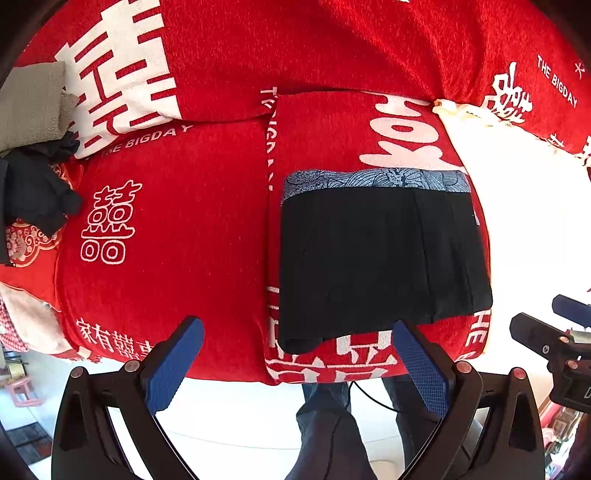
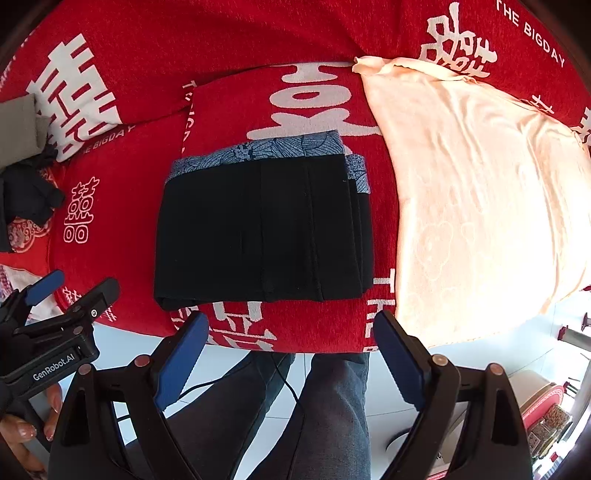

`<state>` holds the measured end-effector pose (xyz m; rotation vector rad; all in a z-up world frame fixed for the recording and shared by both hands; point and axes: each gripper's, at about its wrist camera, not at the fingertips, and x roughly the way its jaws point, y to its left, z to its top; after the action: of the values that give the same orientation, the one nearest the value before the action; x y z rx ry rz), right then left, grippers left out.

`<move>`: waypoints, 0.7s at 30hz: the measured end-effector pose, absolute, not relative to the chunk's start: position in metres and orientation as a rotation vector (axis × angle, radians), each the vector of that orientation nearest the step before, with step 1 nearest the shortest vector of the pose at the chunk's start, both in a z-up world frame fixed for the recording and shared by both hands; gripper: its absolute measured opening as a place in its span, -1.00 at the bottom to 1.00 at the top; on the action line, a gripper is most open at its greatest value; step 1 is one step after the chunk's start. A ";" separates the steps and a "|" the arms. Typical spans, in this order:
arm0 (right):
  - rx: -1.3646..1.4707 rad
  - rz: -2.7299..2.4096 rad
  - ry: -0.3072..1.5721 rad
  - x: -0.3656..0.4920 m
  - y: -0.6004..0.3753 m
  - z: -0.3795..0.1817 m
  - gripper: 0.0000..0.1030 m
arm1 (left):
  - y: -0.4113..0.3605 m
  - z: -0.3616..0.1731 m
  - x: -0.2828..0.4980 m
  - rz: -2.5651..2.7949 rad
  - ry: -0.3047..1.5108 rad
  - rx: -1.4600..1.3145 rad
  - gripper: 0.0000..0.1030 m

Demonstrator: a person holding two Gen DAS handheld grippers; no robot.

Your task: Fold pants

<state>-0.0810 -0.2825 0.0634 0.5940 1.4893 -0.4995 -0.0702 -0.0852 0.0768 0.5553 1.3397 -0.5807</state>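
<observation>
The pants (image 2: 262, 229) lie folded into a compact black rectangle on the red blanket (image 2: 229, 33), patterned waistband at the far edge, beside a cream cloth (image 2: 480, 184). My left tool (image 1: 295, 362) and right tool (image 2: 291, 358) both hang wide and empty near the front edge. I judge the folding done; at most a final smoothing remains.

pants (image 2: 258, 229): black, blue floral waistband | blanket (image 2: 258, 37): red, white characters | towel (image 2: 480, 184): cream

Folded black pants (image 1: 380, 262) on red blanket (image 1: 184, 229), left claw (image 1: 299, 354) wide apart, empty
</observation>
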 end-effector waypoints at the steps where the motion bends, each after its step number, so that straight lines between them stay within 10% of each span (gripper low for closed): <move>1: 0.595 -0.501 1.489 -0.080 -0.282 0.064 0.80 | -0.085 0.077 -0.070 -0.581 1.339 0.556 0.99; 21: 0.581 -0.512 1.477 -0.075 -0.286 0.070 0.80 | -0.084 0.079 -0.071 -0.583 1.342 0.546 0.99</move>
<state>-0.0746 -0.2862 0.0699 0.5806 1.4768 -0.5119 -0.0706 -0.0842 0.0790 0.5464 1.3416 -0.5825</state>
